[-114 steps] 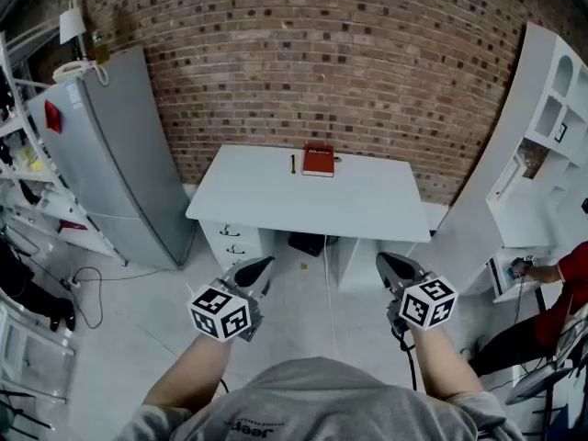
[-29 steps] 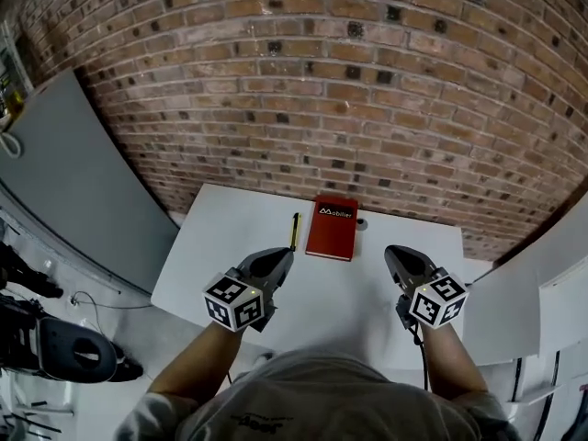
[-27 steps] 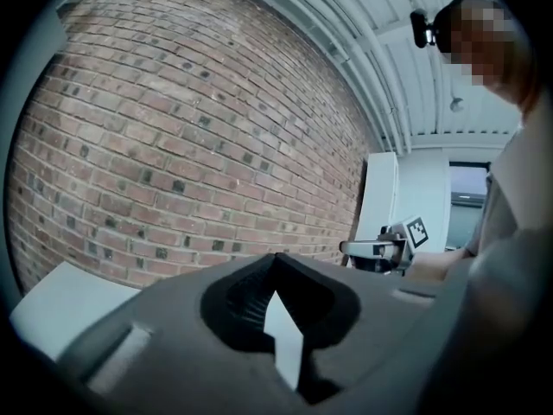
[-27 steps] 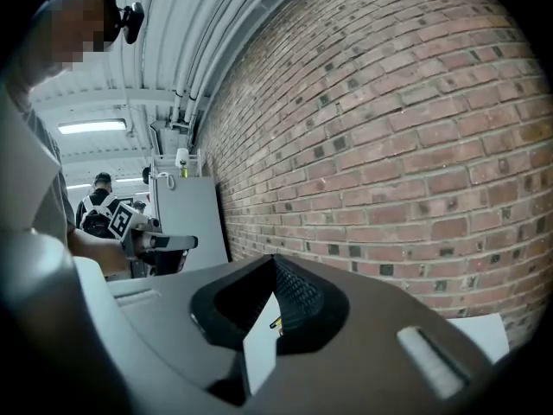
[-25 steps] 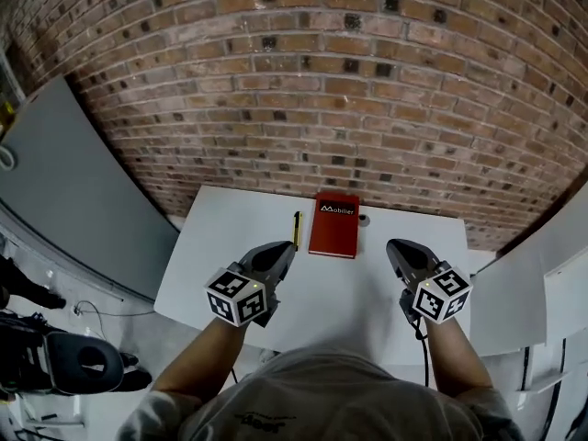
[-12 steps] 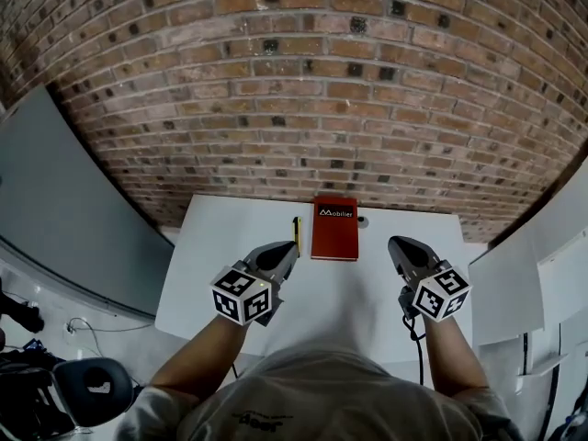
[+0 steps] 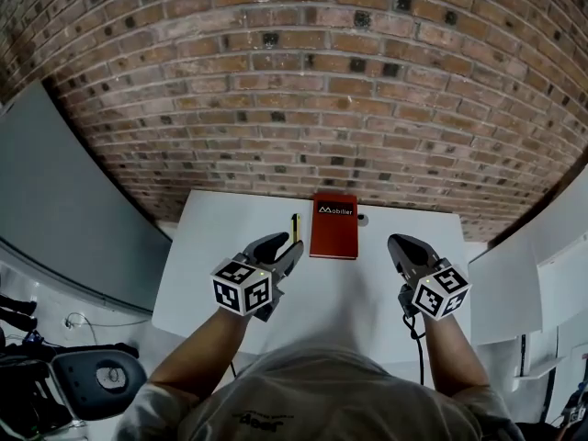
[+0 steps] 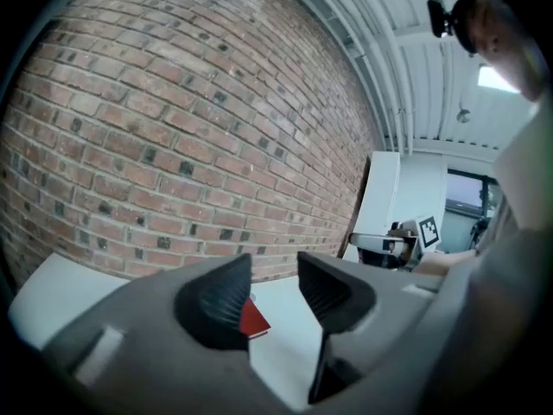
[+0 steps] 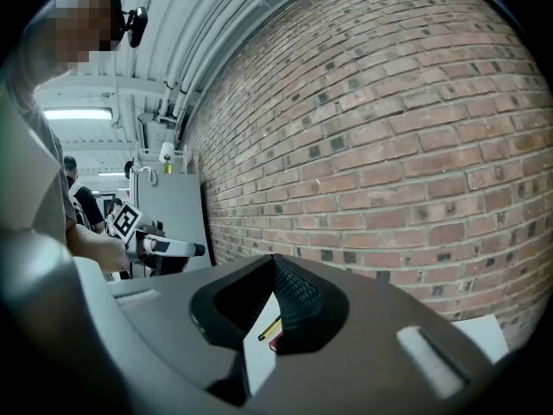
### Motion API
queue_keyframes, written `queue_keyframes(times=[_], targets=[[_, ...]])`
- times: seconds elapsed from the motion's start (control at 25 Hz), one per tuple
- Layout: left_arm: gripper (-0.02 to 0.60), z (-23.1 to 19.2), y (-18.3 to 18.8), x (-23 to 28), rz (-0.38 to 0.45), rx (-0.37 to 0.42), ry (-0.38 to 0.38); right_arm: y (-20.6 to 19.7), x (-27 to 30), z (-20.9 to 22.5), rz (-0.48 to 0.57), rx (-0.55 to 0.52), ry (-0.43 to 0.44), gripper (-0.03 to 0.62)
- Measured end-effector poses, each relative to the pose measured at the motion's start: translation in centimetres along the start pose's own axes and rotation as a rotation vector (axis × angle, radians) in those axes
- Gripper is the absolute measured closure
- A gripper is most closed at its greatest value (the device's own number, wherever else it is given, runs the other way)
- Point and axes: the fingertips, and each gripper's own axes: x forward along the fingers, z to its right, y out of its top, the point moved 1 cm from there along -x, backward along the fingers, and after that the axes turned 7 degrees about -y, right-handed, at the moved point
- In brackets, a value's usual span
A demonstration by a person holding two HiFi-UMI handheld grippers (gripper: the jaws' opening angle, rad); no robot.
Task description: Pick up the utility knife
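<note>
The utility knife [image 7: 295, 226], slim, yellow and black, lies on the white table [image 7: 220, 246] just left of a red book [image 7: 333, 226]. My left gripper [image 7: 285, 245] hovers right before the knife's near end. Its jaws have just been opening and stand apart with nothing between them. In the left gripper view, the left gripper [image 8: 275, 277] frames a corner of the red book [image 8: 254, 319]. My right gripper [image 7: 400, 244] hangs over the table right of the book, shut and empty. Below the right gripper [image 9: 273, 264], in its own view, the knife [image 9: 270, 327] shows as a yellow sliver.
A brick wall [image 7: 303, 90] stands directly behind the table. A small dark object [image 7: 364, 219] sits by the book's right edge. A grey cabinet [image 7: 64, 209] flanks the table on the left, white furniture [image 7: 514, 283] on the right. A dark chair base [image 7: 92, 384] is on the floor at lower left.
The left gripper's jaws, shut in the earlier frames, now stand apart. That gripper has edged forward toward the knife. The right gripper has hardly shifted.
</note>
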Motion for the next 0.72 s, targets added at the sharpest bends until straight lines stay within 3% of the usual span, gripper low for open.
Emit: queue_keyframes(times=[0.04,0.12,0.24,0.4,0.72], targets=[[0.381,-0.8,-0.4,0.4,-0.022,-0.027,0.016,-0.2,0.4,0.0,-0.006,-0.007,0.004,0.585],[0.361,-2.9,-1.6,1.3,-0.071,-0.08,0.057,-0.8,1.4,0.0,-0.021,-0.028,0.011,0.585],[0.36,-6.4,-4.0,2.9,-0.154,-0.138,0.116,-2.0,3.8,0.2,-0.044,-0.063,0.019,0.585],[0.36,-10.4,-7.3,5.1,-0.27,-0.159,0.172,-4.0,7.4,0.6,-0.074,-0.089,0.031,0.585],[0.359,-16.5,-12.9,9.2,-0.401,-0.24,0.238,-8.6,14.4,2.0,-0.116,-0.084,0.035,0.585]])
